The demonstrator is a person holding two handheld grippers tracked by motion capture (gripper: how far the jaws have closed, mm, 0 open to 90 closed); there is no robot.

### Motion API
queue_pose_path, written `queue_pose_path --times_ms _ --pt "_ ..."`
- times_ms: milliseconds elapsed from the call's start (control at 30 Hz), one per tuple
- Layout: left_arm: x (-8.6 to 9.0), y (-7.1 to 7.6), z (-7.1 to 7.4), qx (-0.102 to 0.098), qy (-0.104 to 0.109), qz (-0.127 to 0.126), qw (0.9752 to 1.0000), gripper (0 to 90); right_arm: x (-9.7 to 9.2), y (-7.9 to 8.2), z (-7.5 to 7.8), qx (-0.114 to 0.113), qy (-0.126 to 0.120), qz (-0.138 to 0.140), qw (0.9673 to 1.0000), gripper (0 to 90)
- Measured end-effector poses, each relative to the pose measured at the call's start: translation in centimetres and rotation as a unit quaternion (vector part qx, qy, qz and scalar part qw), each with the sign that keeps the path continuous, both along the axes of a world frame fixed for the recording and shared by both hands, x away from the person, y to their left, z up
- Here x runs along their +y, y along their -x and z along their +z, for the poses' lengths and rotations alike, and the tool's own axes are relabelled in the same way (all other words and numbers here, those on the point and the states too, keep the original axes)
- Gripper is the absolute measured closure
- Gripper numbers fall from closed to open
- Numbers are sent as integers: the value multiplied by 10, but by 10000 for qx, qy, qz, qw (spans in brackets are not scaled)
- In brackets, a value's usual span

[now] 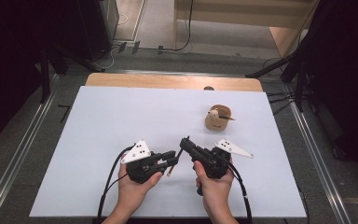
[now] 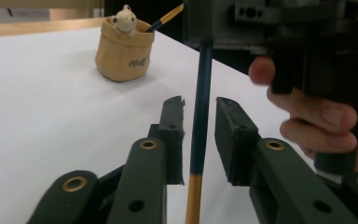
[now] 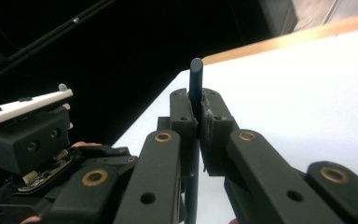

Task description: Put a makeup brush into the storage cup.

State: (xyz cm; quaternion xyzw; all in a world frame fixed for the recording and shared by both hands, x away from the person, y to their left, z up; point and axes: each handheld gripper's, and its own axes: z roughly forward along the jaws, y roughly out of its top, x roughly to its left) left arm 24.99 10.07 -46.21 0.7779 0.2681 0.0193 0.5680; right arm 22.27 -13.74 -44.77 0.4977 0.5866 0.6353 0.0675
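Note:
A dark blue pencil [image 1: 170, 171] with an orange end is passing between my two grippers near the table's front edge. My right gripper [image 1: 185, 142] is shut on it; in the right gripper view the pads [image 3: 186, 116] press on the shaft and the blunt end [image 3: 196, 65] sticks out past them. My left gripper [image 1: 172, 159] stands open around the same pencil [image 2: 200, 121]. In the left gripper view a narrow gap shows on each side between the pads [image 2: 226, 135] and the shaft. The two grippers point toward each other.
A tan pouch-shaped holder [image 1: 218, 119] with a small bear figure and another pencil stands right of centre, farther back on the white table cover [image 1: 121, 116]. The table's wooden edge [image 1: 168, 81] lies at the back, with dark stands and floor beyond it.

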Motion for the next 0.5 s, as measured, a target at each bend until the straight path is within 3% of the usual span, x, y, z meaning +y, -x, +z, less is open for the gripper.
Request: queue_pose_path --times_ms 100,267,433,500 --pt "-4 -1 -3 125 -125 -95 9998 703 -3 3 8 -242 238 -74 9994 865" --pt "-13 2 -6 103 -361 -215 9991 736 0 8 21 -653 649 -10 9957 865" --pt "-16 4 -7 45 -492 -270 9984 817 3 12 25 -816 815 15 9933 865" --pt "-18 6 -6 -88 -577 -294 9979 834 4 12 24 -831 813 17 9932 863"
